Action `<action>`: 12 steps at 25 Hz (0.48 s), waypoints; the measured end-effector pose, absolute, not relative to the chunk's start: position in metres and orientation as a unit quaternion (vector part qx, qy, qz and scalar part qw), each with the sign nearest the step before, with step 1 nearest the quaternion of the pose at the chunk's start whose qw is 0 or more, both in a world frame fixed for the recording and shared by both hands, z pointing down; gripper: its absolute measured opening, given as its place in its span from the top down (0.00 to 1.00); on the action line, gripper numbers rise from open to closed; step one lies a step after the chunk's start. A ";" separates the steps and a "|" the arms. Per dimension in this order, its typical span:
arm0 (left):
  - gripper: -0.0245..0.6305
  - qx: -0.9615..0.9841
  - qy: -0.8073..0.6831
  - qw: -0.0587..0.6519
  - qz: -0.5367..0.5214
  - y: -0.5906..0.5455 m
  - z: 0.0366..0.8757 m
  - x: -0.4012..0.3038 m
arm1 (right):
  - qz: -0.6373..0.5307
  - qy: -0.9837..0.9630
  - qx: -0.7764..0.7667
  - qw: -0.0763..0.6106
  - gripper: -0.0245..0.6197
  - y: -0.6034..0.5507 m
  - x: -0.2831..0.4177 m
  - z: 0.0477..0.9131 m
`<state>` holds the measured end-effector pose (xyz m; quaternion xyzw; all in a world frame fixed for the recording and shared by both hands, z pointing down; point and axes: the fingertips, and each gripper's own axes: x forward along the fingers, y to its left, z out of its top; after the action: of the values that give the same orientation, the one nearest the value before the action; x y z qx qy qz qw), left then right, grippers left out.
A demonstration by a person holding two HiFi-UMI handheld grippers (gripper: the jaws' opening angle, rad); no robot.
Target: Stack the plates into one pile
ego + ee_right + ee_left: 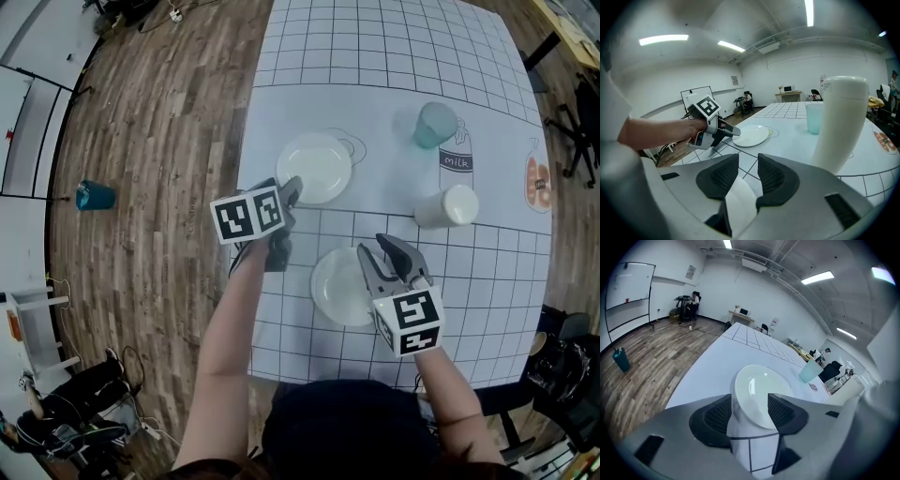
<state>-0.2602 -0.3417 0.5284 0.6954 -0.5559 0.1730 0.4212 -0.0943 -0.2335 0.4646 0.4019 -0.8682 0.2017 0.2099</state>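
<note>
Two white plates lie flat and apart on the gridded table mat. The far plate point(314, 167) point(759, 390) point(751, 136) has my left gripper point(289, 187) point(749, 401) point(729, 131) at its near-left rim. That gripper is open, its pads standing either side of the rim without pressing on it. The near plate point(337, 286) point(738, 204) lies under my right gripper point(375, 251) point(747, 161), which hovers over its right edge. Its jaws stand a little apart, and the plate shows through the gap below them.
A teal cup point(436, 124) point(814, 117) and a tall white cup point(448, 206) point(841, 124) stand to the right, beyond the plates. The table's left edge point(246, 187) drops to a wooden floor, where a blue cup point(94, 196) stands.
</note>
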 end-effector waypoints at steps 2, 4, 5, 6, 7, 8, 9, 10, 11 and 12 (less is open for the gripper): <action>0.59 0.692 -0.552 0.429 0.178 -0.343 0.532 -0.262 | 0.204 -0.868 0.401 0.209 0.74 -0.235 -0.093 0.467; 0.63 0.691 -0.550 0.429 0.189 -0.344 0.534 -0.264 | 0.207 -0.868 0.400 0.208 0.74 -0.236 -0.093 0.470; 0.64 0.691 -0.549 0.428 0.195 -0.344 0.535 -0.265 | 0.209 -0.868 0.399 0.207 0.74 -0.237 -0.093 0.471; 0.65 0.690 -0.549 0.427 0.201 -0.344 0.535 -0.265 | 0.211 -0.868 0.399 0.206 0.74 -0.237 -0.093 0.472; 0.66 0.688 -0.550 0.426 0.207 -0.344 0.536 -0.266 | 0.214 -0.868 0.398 0.205 0.74 -0.238 -0.093 0.473; 0.67 0.686 -0.552 0.424 0.213 -0.344 0.537 -0.266 | 0.216 -0.868 0.398 0.204 0.74 -0.238 -0.093 0.474; 0.68 0.683 -0.554 0.421 0.220 -0.345 0.537 -0.266 | 0.218 -0.868 0.398 0.203 0.74 -0.239 -0.093 0.475; 0.69 0.681 -0.558 0.417 0.226 -0.345 0.538 -0.266 | 0.220 -0.868 0.398 0.201 0.74 -0.240 -0.093 0.476; 0.70 0.679 -0.562 0.413 0.229 -0.345 0.538 -0.267 | 0.221 -0.868 0.398 0.201 0.74 -0.240 -0.093 0.476; 0.71 0.677 -0.566 0.410 0.229 -0.345 0.538 -0.267 | 0.222 -0.867 0.397 0.201 0.74 -0.240 -0.093 0.477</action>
<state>-0.2675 -0.3447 0.5378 0.6772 -0.5661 0.2294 0.4103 -0.0926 -0.2401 0.4768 0.3975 -0.8674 0.2219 0.2010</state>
